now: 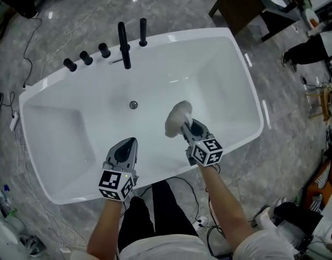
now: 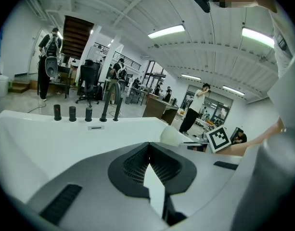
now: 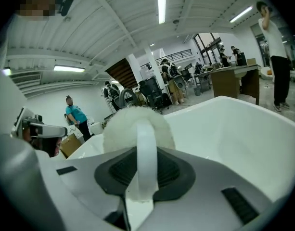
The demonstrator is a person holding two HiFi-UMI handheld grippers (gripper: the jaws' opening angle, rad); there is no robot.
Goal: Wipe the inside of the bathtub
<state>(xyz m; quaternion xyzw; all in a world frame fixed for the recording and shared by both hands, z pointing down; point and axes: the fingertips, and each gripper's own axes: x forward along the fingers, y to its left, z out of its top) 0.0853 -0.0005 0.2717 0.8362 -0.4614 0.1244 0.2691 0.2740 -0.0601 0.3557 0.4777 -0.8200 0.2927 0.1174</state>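
A white bathtub [image 1: 251,85] fills the middle of the head view, with its drain [image 1: 133,105] on the far wall. My right gripper [image 1: 187,125] is shut on the white handle [image 3: 146,146] of a fluffy white scrubber. The round scrubber head [image 1: 177,118] hangs over the tub's floor, right of centre; in the right gripper view the head [image 3: 121,124] stands just past the jaws. My left gripper [image 1: 131,141] hovers over the tub's near wall, jaws together and holding nothing. The left gripper view shows its tips [image 2: 148,153] meeting in front of the far rim [image 2: 51,129].
A tall black spout [image 1: 124,45], a second black post [image 1: 143,31] and three black knobs [image 1: 86,58] stand on the far rim. Cables [image 1: 33,42] trail over the grey floor. A dark desk [image 1: 239,7] stands at the top right, with people in the room behind.
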